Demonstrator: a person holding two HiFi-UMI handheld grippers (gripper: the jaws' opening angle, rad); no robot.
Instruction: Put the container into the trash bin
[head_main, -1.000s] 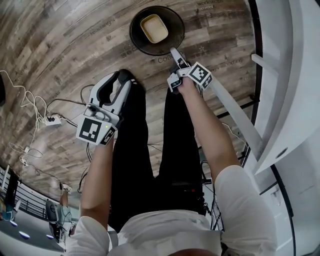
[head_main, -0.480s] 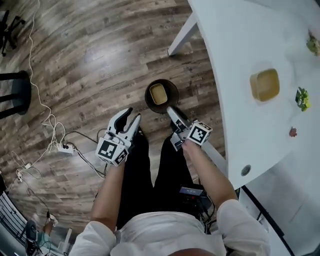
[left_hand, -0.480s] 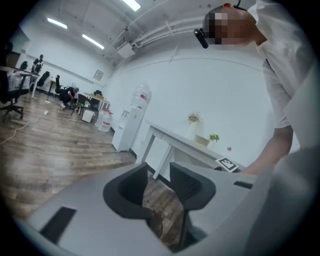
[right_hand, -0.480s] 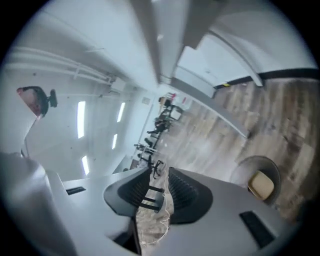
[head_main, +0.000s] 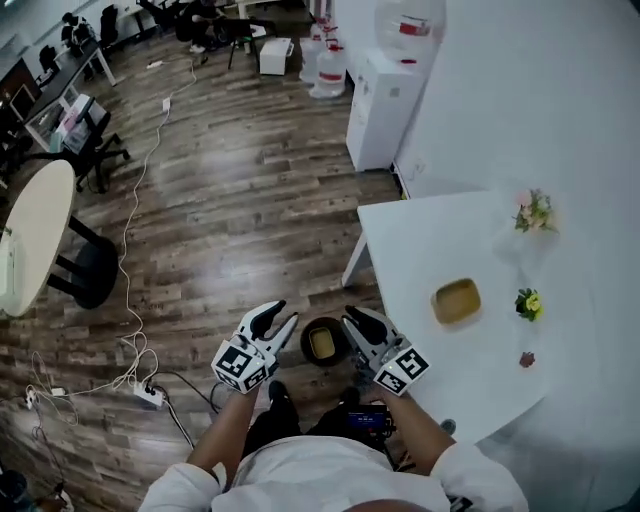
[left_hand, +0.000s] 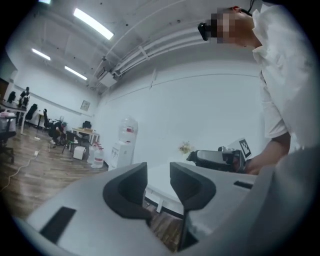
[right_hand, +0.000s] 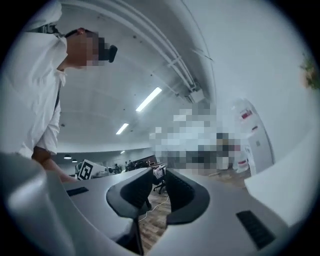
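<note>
Standing over the bin (head_main: 309, 354), you hold both grippers out level in front of you. In the head view the left gripper (head_main: 279, 316) is just left of the bin and the right gripper (head_main: 357, 318) is just right of it, up above the floor.

Your left gripper is wide open. Its own view shows a clear gap between the two dark pads, and nothing is in that gap. You can see the white bench (head_main: 420, 255) past the pads.

Your right gripper is closing now. Its own view shows only a thin gap between the pads, and nothing is in it. The pads do not press on anything.

The container (head_main: 321, 343) is inside the bin. It is tan, and it lies at the bottom with the dark rim all around it. The bin stands on the wood floor (head_main: 230, 210), just in front of your feet and near the bench leg (head_main: 352, 268).

A second tan container (head_main: 456, 301) sits on the bench, well apart from the bin. Two small bunches of flowers (head_main: 535, 212) are on the bench too, one near the wall and one beside the second container.

A water cooler (head_main: 383, 118) stands by the wall past the bench. A round table (head_main: 35, 235) is far off to your left. A power strip (head_main: 150, 396) with its cord lies on the floor near your left side.
</note>
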